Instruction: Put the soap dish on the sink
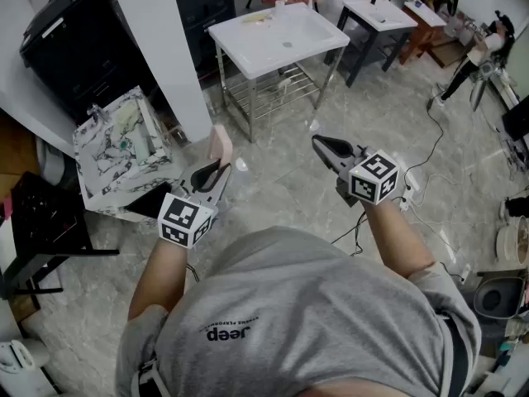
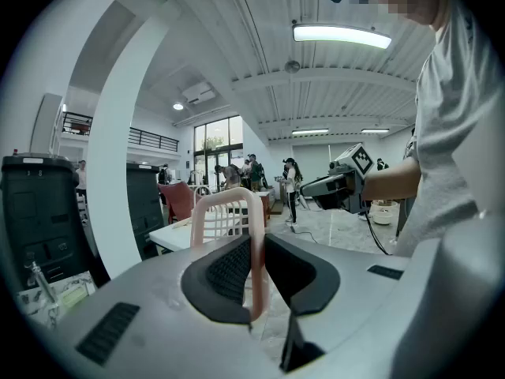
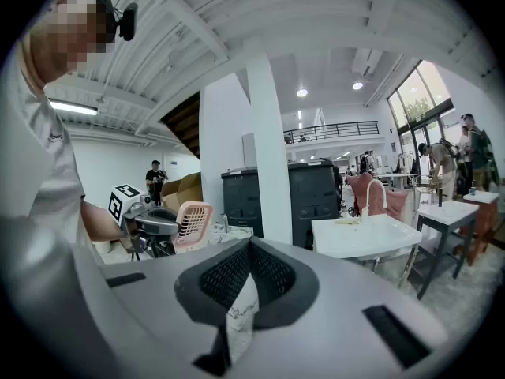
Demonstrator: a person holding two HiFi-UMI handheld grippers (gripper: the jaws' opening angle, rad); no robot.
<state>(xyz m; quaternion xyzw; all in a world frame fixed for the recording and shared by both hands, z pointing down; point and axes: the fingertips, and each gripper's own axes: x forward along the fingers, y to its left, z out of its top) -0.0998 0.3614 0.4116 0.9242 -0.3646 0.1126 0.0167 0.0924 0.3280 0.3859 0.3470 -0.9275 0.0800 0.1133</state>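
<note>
The left gripper (image 1: 216,170) has its jaws clamped on the edge of the pink soap dish (image 1: 220,145). The dish stands upright in the air above the floor (image 1: 281,190), well apart from the white sink (image 1: 281,35). The right gripper (image 1: 324,147) is level beside the left one, its 2 jaws together. Both grippers point toward the sink.

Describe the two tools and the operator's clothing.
Left tool and right tool: grey shells, black textured jaw pads. Left cube and right cube: white with black square markers. Operator wears a grey short-sleeved T-shirt with dark print.
</note>
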